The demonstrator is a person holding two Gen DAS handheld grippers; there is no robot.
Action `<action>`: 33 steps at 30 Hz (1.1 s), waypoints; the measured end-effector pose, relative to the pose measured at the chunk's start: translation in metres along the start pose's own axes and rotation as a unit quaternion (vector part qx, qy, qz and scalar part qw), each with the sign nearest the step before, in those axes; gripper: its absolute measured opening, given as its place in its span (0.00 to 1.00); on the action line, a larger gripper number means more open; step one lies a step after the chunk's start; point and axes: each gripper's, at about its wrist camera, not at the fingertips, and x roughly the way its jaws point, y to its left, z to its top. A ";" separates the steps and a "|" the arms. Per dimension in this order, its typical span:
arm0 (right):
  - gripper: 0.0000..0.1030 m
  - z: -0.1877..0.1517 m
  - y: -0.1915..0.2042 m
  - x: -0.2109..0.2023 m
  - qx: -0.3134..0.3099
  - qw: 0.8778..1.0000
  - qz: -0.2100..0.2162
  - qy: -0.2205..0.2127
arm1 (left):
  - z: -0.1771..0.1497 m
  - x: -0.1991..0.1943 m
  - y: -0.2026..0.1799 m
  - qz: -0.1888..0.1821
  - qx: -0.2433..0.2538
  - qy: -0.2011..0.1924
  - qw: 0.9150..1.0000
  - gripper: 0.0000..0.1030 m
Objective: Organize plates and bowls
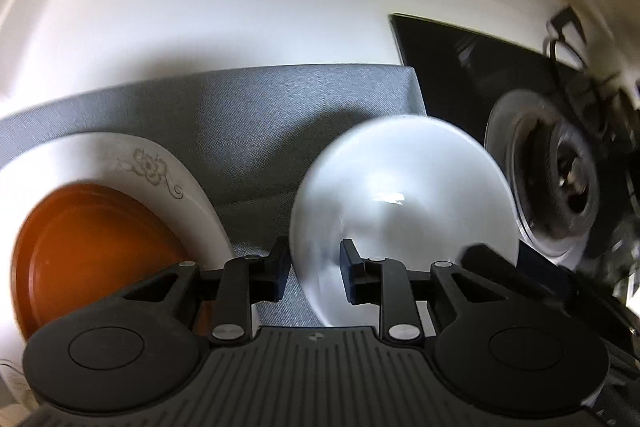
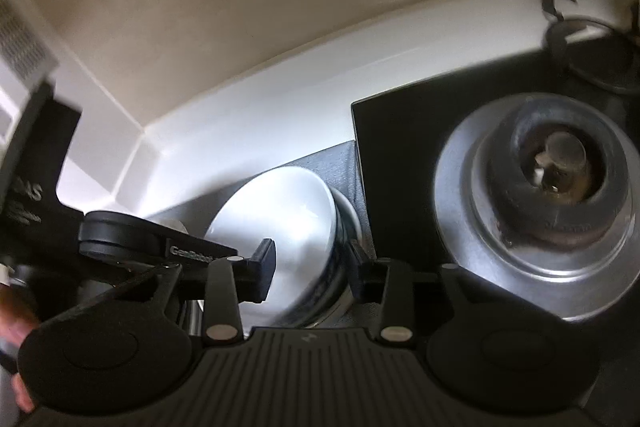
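Note:
In the left wrist view my left gripper (image 1: 314, 273) straddles the rim of a white bowl (image 1: 404, 203), one finger inside and one outside; whether the pads press the rim does not show. To its left an orange plate (image 1: 92, 251) lies on a white flowered plate (image 1: 152, 171) on a grey mat (image 1: 256, 115). In the right wrist view my right gripper (image 2: 312, 269) is open around the white bowl (image 2: 280, 227), which has a dark patterned outside and seems to sit in another bowl. The left gripper's body (image 2: 152, 243) shows at the left there.
A black stove top (image 2: 400, 155) with a metal gas burner (image 2: 552, 195) lies right of the mat; it also shows in the left wrist view (image 1: 560, 187). A white backsplash wall (image 1: 240, 7) runs behind. A pan support (image 2: 592, 47) stands at the far right.

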 end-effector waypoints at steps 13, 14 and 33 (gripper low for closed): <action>0.52 -0.011 -0.018 -0.001 0.054 0.998 0.027 0.008 | 0.011 0.007 -0.011 0.012 0.026 -0.009 1.000 0.30; 0.52 -0.011 -0.017 0.002 0.053 0.998 0.026 0.010 | 0.011 0.007 -0.010 0.011 0.026 -0.009 1.000 0.30; 0.77 -0.018 -0.022 0.013 0.093 0.994 0.017 0.053 | -0.014 0.007 -0.016 0.022 0.032 -0.011 0.999 0.43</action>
